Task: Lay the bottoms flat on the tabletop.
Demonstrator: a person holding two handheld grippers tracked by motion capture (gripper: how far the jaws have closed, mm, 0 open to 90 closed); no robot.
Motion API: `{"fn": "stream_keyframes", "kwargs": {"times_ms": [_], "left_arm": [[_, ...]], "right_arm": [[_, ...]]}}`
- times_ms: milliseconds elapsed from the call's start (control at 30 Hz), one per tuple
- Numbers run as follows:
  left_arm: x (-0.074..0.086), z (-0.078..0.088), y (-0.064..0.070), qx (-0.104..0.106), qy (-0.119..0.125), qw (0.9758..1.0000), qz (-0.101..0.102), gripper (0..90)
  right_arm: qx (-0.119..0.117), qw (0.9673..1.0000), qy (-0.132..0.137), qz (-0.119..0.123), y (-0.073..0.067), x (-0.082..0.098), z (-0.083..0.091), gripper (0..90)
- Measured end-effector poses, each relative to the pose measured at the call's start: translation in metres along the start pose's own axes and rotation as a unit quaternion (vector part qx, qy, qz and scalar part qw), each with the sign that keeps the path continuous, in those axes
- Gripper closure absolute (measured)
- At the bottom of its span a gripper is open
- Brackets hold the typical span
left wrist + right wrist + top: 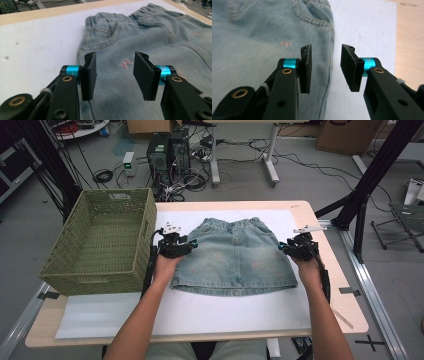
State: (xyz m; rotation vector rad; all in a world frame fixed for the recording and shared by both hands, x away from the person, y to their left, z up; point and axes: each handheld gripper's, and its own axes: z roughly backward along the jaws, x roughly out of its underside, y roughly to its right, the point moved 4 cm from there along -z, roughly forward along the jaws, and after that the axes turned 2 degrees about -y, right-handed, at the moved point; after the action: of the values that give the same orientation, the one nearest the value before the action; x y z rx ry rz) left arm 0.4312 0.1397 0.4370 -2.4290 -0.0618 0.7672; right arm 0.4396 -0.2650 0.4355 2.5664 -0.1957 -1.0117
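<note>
A light blue denim skirt [233, 255] lies flat on the white sheet, waistband toward the far edge. My left gripper [189, 245] hovers at the skirt's left side edge; in the left gripper view [115, 75] its jaws stand apart over the denim [140, 32] with nothing between the pads. My right gripper [283, 247] is at the skirt's right side edge; in the right gripper view [325, 70] its jaws are also apart, straddling the side seam [329, 62] without pinching it.
A green woven basket [102, 242] stands at the table's left, beside the left hand. The white sheet [200, 312] covers most of the wooden table [345, 295]. Black frame legs rise at the right, and computers and cables lie on the floor behind.
</note>
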Motion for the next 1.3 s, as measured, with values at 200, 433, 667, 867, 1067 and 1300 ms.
{"fn": "stream_keyframes", "kwargs": {"times_ms": [200, 433, 667, 867, 1067, 1300], "left_arm": [[0.021, 0.021, 0.011, 0.020, 0.005, 0.9998, -0.005, 55.4], [0.044, 0.040, 0.014, 0.020, -0.002, 0.9998, -0.003, 55.5], [0.056, 0.051, 0.016, 0.037, -0.013, 0.9992, 0.000, 54.4], [0.065, 0.056, 0.016, 0.048, -0.046, 0.9978, -0.002, 53.2], [0.075, 0.058, 0.019, 0.052, -0.076, 0.9955, -0.021, 53.6], [0.083, 0.056, 0.025, 0.011, -0.084, 0.9945, -0.062, 66.4]], "right_arm": [[0.000, 0.9997, -0.002, 0.023, -0.003, 0.030, 0.027, 63.5], [-0.045, 0.9977, -0.019, 0.048, -0.019, 0.070, 0.036, 73.3], [-0.048, 0.9962, -0.043, 0.059, -0.026, 0.086, 0.031, 71.4], [-0.052, 0.9931, -0.055, 0.090, -0.030, 0.085, 0.034, 89.4], [-0.053, 0.9945, -0.038, 0.082, -0.021, 0.086, 0.047, 88.8], [-0.081, 0.9955, 0.010, 0.047, -0.034, 0.072, 0.055, 65.9]]}}
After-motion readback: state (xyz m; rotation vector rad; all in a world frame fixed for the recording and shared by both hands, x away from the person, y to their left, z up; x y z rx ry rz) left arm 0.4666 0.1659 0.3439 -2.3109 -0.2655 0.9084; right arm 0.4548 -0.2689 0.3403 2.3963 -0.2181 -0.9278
